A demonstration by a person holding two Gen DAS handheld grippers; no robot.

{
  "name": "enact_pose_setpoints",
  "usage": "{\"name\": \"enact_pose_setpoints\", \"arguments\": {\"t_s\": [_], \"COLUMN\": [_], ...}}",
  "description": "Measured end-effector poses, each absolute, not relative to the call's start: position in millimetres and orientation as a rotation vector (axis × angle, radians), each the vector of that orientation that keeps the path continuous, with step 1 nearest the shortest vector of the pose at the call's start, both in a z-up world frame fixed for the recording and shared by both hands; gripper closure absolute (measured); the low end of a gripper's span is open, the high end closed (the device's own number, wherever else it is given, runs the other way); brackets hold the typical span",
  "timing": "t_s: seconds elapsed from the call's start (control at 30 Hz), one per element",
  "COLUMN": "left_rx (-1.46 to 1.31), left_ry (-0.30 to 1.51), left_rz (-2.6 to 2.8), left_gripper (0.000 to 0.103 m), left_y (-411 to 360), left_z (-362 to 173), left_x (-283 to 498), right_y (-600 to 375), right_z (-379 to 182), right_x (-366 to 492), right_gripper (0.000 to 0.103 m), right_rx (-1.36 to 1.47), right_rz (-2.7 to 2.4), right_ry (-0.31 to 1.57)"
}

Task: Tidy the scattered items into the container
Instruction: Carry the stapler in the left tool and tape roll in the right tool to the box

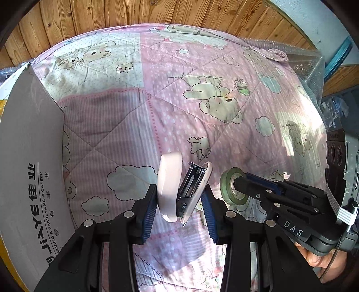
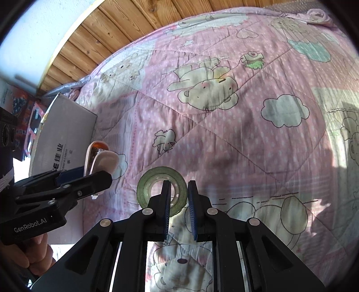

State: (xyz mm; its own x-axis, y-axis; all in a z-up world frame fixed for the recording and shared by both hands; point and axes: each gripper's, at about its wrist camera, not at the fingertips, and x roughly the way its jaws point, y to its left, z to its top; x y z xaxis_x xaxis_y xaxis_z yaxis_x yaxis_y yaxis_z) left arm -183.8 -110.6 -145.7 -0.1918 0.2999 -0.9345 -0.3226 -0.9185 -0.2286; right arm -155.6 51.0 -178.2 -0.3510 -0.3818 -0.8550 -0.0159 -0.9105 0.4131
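Glossy white plastic stapler (image 1: 177,193), bare metal inside; quilted cloth bedspread (image 1: 157,112); matt cardboard box (image 1: 29,157).

Daylight, strong, from the right side in both views. Left wrist view: sun patch washes out the quilt (image 1: 202,94) at far right; mottled light across its middle. Right wrist view: hard dark shadows on the quilt's right edge, softer shadow blobs mid-frame ahead of the right gripper (image 2: 178,191). Heavy fisheye warp in both; wood wall (image 1: 157,13) planks curve, corners vignette to black. Slight motion blur on quilt print, esp. lower half of the left view. The stapler (image 1: 179,191) is reasonably sharp, glare on its white shell. The box (image 1: 29,161) face is evenly lit, print legible.
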Motion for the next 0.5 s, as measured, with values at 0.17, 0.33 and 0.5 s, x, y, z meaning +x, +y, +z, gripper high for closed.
{"name": "enact_pose_setpoints", "arguments": {"t_s": [0.17,0.33,0.5], "left_rx": [-1.652,-1.629,-1.601], "left_ry": [-0.018,-0.059,-0.071], "left_rz": [2.17,2.183,2.195], "left_gripper": [0.062,0.062,0.062], "left_y": [-122.1,-131.6,-137.0], "left_z": [-127.6,-116.0,-104.8], "left_x": [-169.9,-157.8,-143.4], "right_y": [45.7,42.3,37.8], "right_z": [-164.6,-151.3,-141.2], "right_x": [-146.3,-131.7,-115.9], "right_gripper": [0.088,0.088,0.088], "right_rx": [1.626,1.616,1.608], "right_rz": [-2.365,-2.375,-2.381], "right_ry": [-0.491,-0.485,-0.486]}}
